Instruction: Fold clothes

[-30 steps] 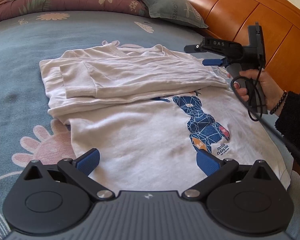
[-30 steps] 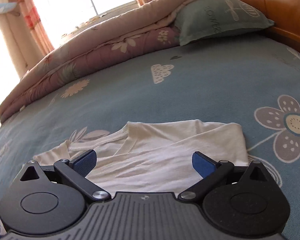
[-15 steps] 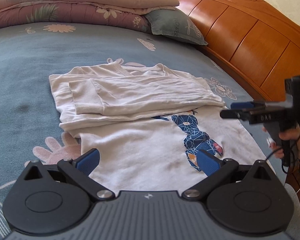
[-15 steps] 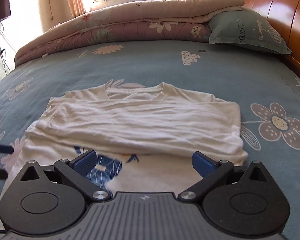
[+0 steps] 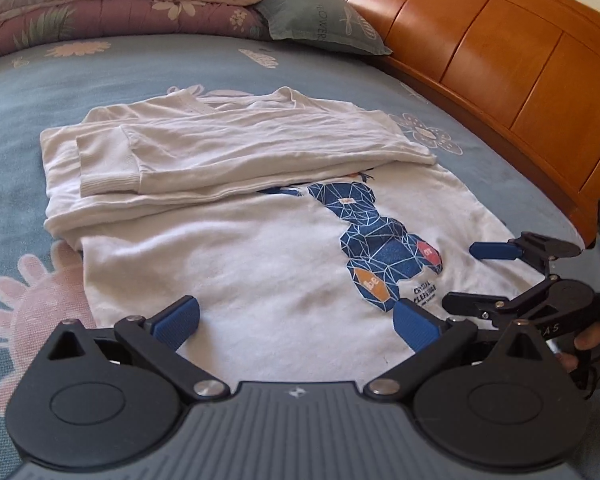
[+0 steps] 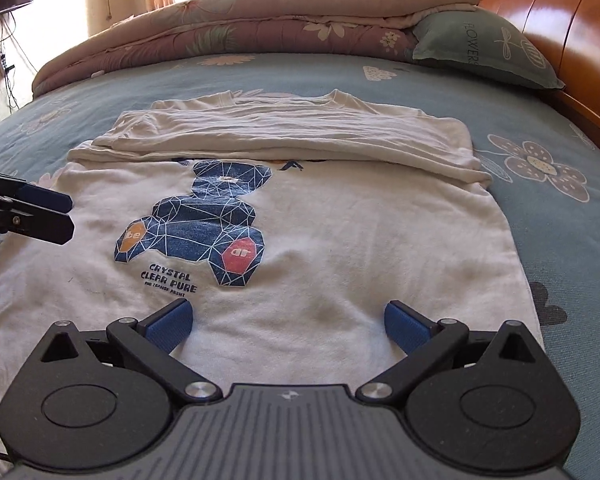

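A white sweatshirt [image 5: 260, 272] [image 6: 340, 240] lies flat on the blue bed, its blue bear print [image 5: 380, 248] [image 6: 204, 224] facing up. Both sleeves [image 5: 240, 152] [image 6: 300, 136] are folded across the chest, below the collar. My left gripper [image 5: 296, 324] is open and hovers over the hem area, with nothing between its fingers. It also shows at the left edge of the right wrist view as the left gripper [image 6: 71, 216]. My right gripper [image 6: 287, 324] is open above the lower part of the shirt. In the left wrist view the right gripper [image 5: 460, 276] sits beside the print, held by a hand [image 5: 596, 336].
The flowered blue bed sheet [image 5: 20, 120] spreads around the shirt. A folded pink quilt [image 6: 260, 28] and a grey-green pillow [image 6: 480, 52] lie at the far end. A wooden headboard [image 5: 500, 60] runs along the right side.
The right gripper has pulled back from over the folded sleeves and collar towards the hem, and dropped lower. It stays open. The left gripper has barely shifted.
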`<state>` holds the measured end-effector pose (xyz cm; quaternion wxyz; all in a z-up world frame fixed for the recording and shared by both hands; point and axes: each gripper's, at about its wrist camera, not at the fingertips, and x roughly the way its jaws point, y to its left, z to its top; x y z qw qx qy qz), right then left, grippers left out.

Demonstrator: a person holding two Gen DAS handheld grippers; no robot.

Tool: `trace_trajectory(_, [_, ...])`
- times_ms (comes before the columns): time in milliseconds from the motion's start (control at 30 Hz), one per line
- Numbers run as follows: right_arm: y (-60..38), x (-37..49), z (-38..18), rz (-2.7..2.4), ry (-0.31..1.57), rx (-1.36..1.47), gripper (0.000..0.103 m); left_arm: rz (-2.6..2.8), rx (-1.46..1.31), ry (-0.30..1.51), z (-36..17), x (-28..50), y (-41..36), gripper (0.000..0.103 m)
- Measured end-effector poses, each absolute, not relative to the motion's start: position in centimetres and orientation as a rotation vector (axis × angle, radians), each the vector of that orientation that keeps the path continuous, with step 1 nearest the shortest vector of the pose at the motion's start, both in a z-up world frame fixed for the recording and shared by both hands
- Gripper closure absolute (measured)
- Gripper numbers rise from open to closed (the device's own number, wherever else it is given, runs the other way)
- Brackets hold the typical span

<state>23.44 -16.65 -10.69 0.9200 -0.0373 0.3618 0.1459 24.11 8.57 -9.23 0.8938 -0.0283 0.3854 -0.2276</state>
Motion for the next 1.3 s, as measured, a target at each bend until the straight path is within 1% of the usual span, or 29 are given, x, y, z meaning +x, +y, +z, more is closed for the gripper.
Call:
trace_trajectory(133, [-16.6,23.6,-10.7,0.304,0.74,-0.081,0.0,-0.446,0.139,0.742,-9.9,22.9,6.6,0.001])
trace_trajectory(200, [-16.4,23.7,-10.7,0.303,0.742,-0.098,0.0,-0.401,0.15,0.737,-9.8,22.5,6.0,0.001])
trace_trajectory(267, [-16.3,23.4,-10.7,0.301,0.737,-0.106,0.0,-0.379,0.122,0.771,-8.9,23.1,6.2,0.001])
trace_trajectory(400, [-16.2,22.9,-10.7,0.295,0.732,-0.121,0.0,-0.338,0.072,0.694,-5.1,26.5,7.5,0.001])
trace_trajectory(467, [-16.1,22.7,-10.7,0.287,0.734,-0.127,0.0,-0.326,0.002,0.698,-3.9,30.3,8.5,0.001])
trace_trajectory(533, [-16.0,22.5,-10.6,0.281,0.737,-0.133,0.0,-0.331,-0.129,0.741,-4.0,34.5,9.6,0.001])
trace_trajectory(633, [-15.9,22.4,-10.5,0.278,0.745,-0.14,0.0,-0.335,-0.337,0.786,-6.2,39.1,11.2,0.001])
trace_trajectory(733, [-15.8,22.2,-10.4,0.275,0.753,-0.147,0.0,-0.254,-0.471,0.829,-9.3,40.7,13.0,0.001])
trace_trajectory(800, [-15.8,22.2,-10.3,0.278,0.759,-0.153,0.0,-0.266,-0.572,0.777,-9.8,39.7,14.5,0.001])
trace_trajectory(867, [-15.9,22.1,-10.2,0.282,0.764,-0.158,0.0,-0.253,-0.605,0.776,-9.4,38.8,15.1,0.002])
trace_trajectory(1067, [-15.9,22.0,-10.2,0.28,0.769,-0.158,0.0,-0.213,-0.448,0.773,-6.6,40.7,12.5,0.001])
trace_trajectory(1200, [-15.9,21.9,-10.2,0.28,0.773,-0.158,0.0,-0.149,-0.45,0.839,-8.7,43.3,11.6,0.001])
trace_trajectory(1300, [-16.1,22.2,-10.1,0.297,0.784,-0.157,0.0,-0.087,-0.462,0.861,-7.9,43.1,11.7,0.002])
